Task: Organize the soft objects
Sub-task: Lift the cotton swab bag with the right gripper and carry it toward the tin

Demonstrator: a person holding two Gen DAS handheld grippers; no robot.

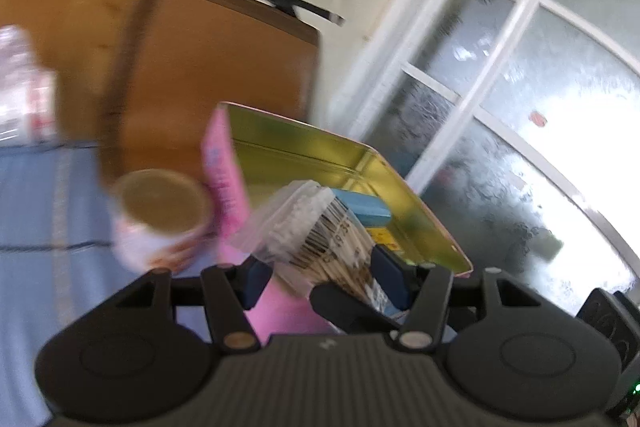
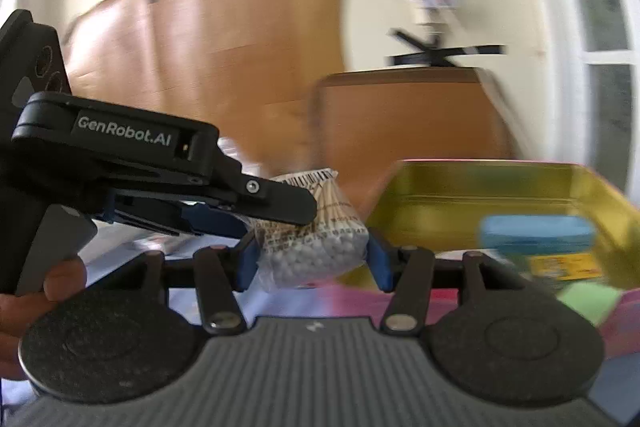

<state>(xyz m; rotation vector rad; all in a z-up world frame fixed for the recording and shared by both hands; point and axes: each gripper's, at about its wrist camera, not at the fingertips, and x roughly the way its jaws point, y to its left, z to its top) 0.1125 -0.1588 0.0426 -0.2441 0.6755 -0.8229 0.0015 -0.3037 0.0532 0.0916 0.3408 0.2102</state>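
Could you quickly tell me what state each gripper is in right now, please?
Left gripper: closed on the bag of cotton swabs.
Right gripper: closed on the same bag of cotton swabs, at its other end.

Both wrist views close, facing forward, sharing cotton-swab bag (image 1: 320, 227) and gold tin (image 2: 480, 183)

Home: wooden chair (image 1: 216, 75), glazed door (image 1: 500, 75).

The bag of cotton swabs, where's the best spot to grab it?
Grab the bag of cotton swabs across its fat middle, from the sides. It's a soft, bulgy bundle, so the flat pads can squeeze in there, probably without slipping.
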